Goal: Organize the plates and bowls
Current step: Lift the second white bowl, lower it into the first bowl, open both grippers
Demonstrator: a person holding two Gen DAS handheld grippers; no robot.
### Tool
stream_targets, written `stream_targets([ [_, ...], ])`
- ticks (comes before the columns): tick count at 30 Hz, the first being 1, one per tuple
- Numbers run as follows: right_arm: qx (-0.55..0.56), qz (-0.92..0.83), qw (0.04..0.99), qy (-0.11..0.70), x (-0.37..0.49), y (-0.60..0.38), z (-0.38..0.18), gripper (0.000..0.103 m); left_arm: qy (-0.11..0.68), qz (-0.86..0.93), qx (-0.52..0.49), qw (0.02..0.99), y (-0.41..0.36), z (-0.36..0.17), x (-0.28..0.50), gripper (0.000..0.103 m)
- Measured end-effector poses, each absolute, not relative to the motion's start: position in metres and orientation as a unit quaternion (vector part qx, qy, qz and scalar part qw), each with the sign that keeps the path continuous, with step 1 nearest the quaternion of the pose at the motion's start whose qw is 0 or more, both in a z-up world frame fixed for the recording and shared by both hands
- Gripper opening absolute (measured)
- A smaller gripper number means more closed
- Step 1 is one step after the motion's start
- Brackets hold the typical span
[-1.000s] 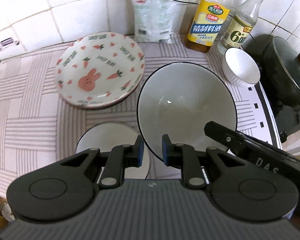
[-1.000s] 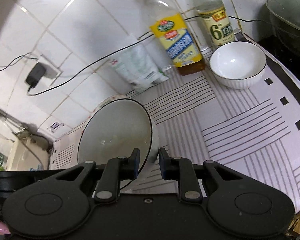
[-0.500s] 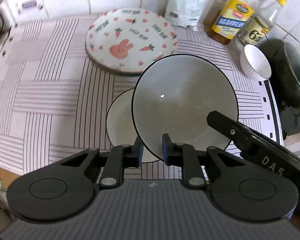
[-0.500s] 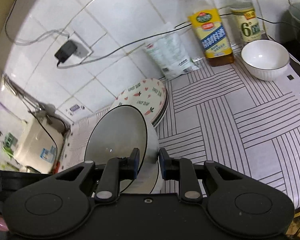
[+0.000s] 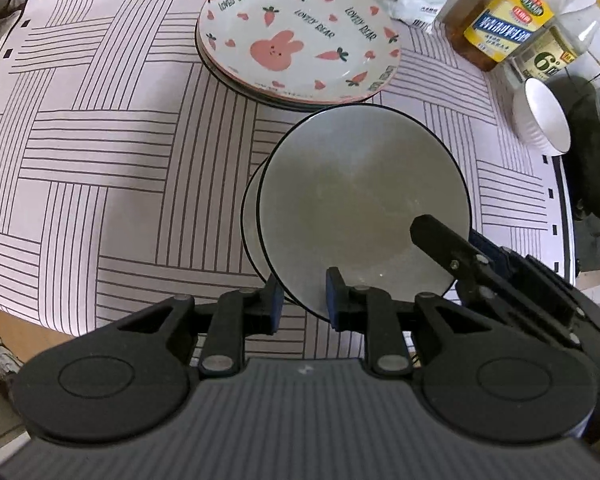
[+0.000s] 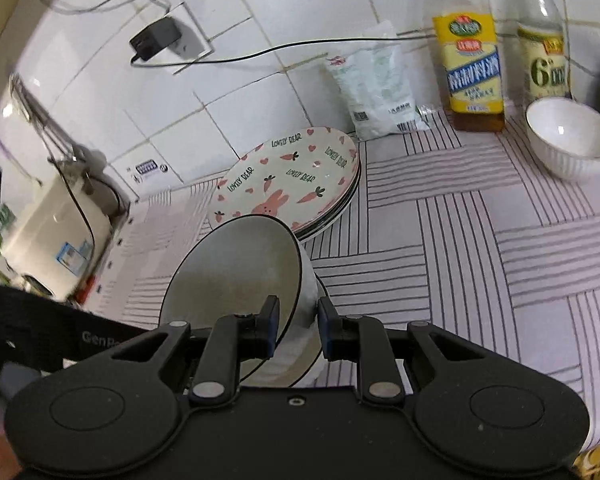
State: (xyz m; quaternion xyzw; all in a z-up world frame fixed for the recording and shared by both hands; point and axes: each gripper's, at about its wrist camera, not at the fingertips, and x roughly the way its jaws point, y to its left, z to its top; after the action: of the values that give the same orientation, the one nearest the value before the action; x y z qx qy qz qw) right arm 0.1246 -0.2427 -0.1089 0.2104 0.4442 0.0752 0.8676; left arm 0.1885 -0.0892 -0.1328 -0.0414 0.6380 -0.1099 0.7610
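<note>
Bowl (image 5: 360, 208) got carried left and now hangs right over the second bowl (image 5: 250, 216), both grippers, left (image 5: 302, 304) and right (image 6: 298, 326), clamped on its rim, so nesting looks close, plates (image 5: 296, 36) just behind.

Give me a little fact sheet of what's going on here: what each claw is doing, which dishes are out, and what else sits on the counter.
Left claw: shut on the near rim of the large bowl
Right claw: shut on the same bowl's rim, from the side
Large bowl: white, dark rim, tilted over a second bowl like it
Plates: stack, rabbit and carrot print on top
Small bowl: white, ribbed, alone near the bottles
Other items: two bottles, a white bag
Surface: striped mat
</note>
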Motion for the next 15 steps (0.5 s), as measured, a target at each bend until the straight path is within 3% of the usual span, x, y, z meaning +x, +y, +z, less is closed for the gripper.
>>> stream_targets([
  [15,0.037,0.092,0.883,0.459,0.136,-0.206,-0.116,0.024,0.657,-0.100,-0.023,0.746,-0.087,-0.145,0.199,0.021],
])
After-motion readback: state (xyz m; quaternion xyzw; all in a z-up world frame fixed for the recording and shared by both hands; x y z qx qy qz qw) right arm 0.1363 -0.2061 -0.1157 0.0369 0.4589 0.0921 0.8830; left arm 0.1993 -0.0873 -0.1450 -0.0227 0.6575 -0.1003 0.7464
